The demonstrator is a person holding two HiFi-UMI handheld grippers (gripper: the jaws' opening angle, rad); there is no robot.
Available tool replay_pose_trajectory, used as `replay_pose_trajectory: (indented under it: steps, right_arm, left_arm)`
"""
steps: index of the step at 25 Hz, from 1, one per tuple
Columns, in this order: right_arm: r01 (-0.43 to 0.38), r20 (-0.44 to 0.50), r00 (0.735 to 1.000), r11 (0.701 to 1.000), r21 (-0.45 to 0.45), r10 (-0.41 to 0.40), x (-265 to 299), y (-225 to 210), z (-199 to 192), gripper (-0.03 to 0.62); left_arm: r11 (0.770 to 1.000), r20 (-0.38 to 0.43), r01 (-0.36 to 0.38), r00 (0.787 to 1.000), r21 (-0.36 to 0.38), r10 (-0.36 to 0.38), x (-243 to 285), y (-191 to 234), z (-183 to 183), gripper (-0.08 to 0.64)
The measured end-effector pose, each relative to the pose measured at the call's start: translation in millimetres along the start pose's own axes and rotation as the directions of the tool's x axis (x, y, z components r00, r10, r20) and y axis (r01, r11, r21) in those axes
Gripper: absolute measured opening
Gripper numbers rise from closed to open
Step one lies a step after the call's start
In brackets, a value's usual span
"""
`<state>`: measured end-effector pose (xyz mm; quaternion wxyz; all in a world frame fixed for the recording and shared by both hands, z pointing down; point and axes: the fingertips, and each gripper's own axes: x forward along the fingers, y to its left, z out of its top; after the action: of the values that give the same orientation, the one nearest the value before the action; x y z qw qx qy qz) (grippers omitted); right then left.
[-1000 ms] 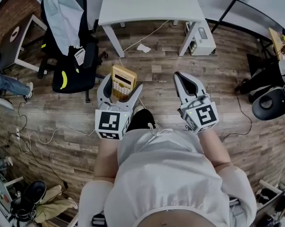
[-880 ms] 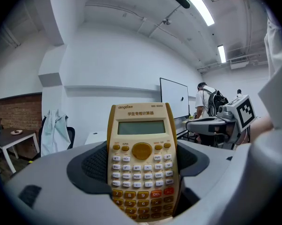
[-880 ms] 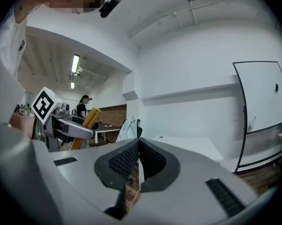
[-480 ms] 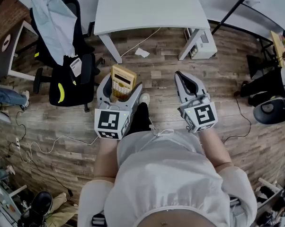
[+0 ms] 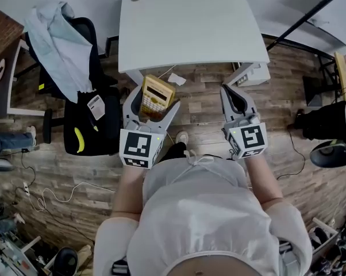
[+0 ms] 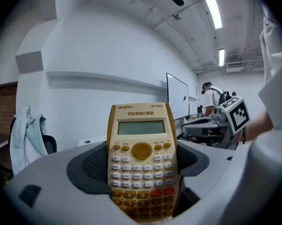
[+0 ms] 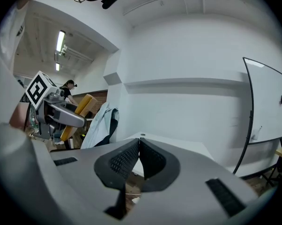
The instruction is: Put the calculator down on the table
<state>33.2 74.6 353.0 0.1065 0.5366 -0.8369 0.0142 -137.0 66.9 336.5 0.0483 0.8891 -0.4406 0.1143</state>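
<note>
Calculator (image 5: 156,96) held short of desk (image 5: 190,27) near edge.
Left tool (image 5: 152,103) clamps its lower half, upright over floor; desk top wide open ahead; right tool (image 5: 233,94) pinched together, empty.

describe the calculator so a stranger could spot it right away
Find the white table at the head view's top; just below its near edge are the left tongs. Clamped between them is the calculator, yellow with a grey screen; the right tongs hold nothing.
</note>
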Motion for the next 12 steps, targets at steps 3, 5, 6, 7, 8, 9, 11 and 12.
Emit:
replay_pose_trajectory:
  steps: [3, 5, 6, 7, 8, 9, 11, 12]
  right_arm:
    - [0.015, 0.003, 1.0, 1.0, 0.018, -0.016, 37, -14, 5, 0.005]
    - [0.013, 0.003, 1.0, 1.0, 0.022, -0.013, 56, -19, 6, 0.006]
    - [0.007, 0.003, 1.0, 1.0, 0.022, -0.007, 65, -23, 6, 0.005]
    - [0.001, 0.002, 1.0, 1.0, 0.022, -0.002, 74, -27, 6, 0.005]
    - [-0.002, 0.0, 1.0, 1.0, 0.025, 0.002, 83, -33, 6, 0.005]
    - [-0.004, -0.001, 1.0, 1.0, 0.028, 0.004, 91, -39, 6, 0.005]
    - [-0.002, 0.002, 1.0, 0.999, 0.035, 0.001, 107, -55, 6, 0.005]
    - [0.0, 0.008, 1.0, 0.999, 0.04, -0.001, 116, -63, 7, 0.005]
  left_arm:
    - [1.0, -0.005, 0.011, 1.0, 0.005, -0.011, 31, 26, 5, 0.413]
    - [1.0, -0.009, 0.017, 1.0, -0.006, -0.017, 48, 38, 6, 0.413]
    - [1.0, -0.013, 0.018, 1.0, -0.01, -0.018, 56, 42, 6, 0.413]
    - [1.0, -0.016, 0.016, 1.0, -0.01, -0.016, 64, 47, 6, 0.413]
    - [1.0, -0.019, 0.013, 1.0, -0.009, -0.013, 74, 52, 7, 0.413]
    - [1.0, -0.022, 0.009, 1.0, -0.011, -0.009, 83, 56, 8, 0.413]
    - [1.0, -0.026, 0.002, 1.0, -0.02, -0.002, 103, 64, 8, 0.412]
    - [1.0, -0.028, -0.004, 1.0, -0.022, 0.003, 113, 70, 8, 0.413]
